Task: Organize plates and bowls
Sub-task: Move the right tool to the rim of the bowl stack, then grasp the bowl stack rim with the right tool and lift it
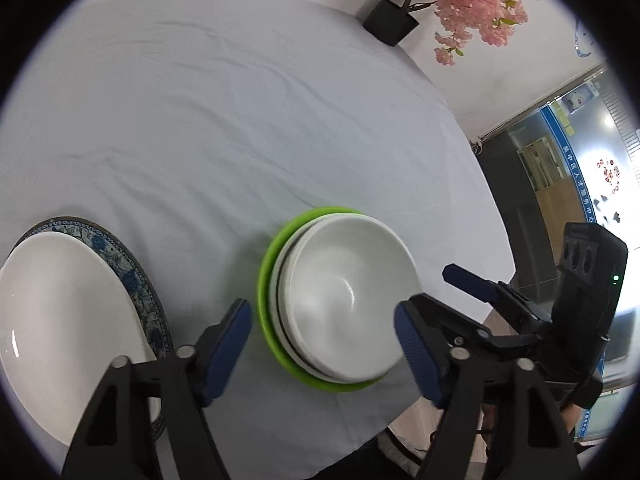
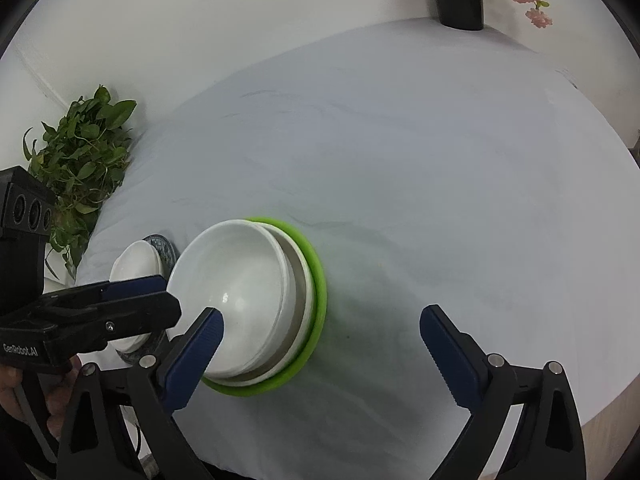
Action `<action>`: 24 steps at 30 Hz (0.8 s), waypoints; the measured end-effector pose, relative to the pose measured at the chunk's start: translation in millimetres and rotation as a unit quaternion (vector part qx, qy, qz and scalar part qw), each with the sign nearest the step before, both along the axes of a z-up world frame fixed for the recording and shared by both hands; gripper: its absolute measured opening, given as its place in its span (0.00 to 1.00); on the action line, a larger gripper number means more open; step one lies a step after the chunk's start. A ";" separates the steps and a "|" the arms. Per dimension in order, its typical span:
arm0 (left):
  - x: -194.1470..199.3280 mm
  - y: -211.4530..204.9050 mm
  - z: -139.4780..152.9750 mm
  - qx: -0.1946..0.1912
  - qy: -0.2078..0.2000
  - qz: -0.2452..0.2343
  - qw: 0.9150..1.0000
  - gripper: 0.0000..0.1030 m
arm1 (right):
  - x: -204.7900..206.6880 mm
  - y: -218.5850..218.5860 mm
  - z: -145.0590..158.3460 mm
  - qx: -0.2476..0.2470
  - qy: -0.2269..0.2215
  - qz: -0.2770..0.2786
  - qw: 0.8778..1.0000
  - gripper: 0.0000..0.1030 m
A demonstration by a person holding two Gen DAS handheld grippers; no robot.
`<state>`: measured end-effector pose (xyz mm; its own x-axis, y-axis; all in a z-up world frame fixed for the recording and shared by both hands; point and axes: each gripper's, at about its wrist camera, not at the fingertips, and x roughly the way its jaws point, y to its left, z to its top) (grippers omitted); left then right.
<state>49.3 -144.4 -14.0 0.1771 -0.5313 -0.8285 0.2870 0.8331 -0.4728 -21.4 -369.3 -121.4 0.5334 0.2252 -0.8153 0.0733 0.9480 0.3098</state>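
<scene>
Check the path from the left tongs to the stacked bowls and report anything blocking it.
Nothing visible blocks it. The left tongs stand open just short of the stacked bowls, bare tablecloth between them. The right tongs sit beside the stack, not in the way.

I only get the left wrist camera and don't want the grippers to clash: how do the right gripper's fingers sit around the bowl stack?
Observer: The right gripper is wide open. One finger crosses the near rim of the white bowl in the picture, and the other sits over cloth, outside the green plate. I cannot tell if it touches.
Operator: Anything beyond my plates on the left that I'm missing?
Observer: Yes, a leafy green plant stands just off the table's edge, beyond the white plate.
</scene>
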 end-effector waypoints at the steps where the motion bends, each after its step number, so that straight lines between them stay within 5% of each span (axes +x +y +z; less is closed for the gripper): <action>1: 2.2 0.0 -2.3 0.005 0.007 0.005 1.000 0.58 | 3.8 2.1 0.7 -0.005 0.001 -0.002 1.000 0.90; 6: 7.9 -0.9 -14.1 0.013 0.035 0.007 0.999 0.43 | 16.0 17.6 -0.7 -0.010 0.012 0.007 1.000 0.69; 11: 11.5 0.9 -21.5 0.017 0.045 0.012 0.999 0.32 | 28.4 31.6 -12.5 -0.024 0.041 0.006 0.999 0.37; 14: 13.5 3.6 -22.8 0.020 0.046 0.015 0.999 0.25 | 30.1 35.6 -17.5 -0.019 0.046 0.007 0.999 0.33; 24: 12.2 1.9 -22.3 0.027 0.046 0.019 0.998 0.24 | 30.8 36.7 -20.5 -0.027 0.052 -0.003 0.998 0.30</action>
<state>61.5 -142.6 -36.3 0.1184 -0.4792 -0.8697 0.2125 0.8678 -0.4493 9.5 -332.6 -141.9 0.4473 0.1759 -0.8769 0.1083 0.9626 0.2484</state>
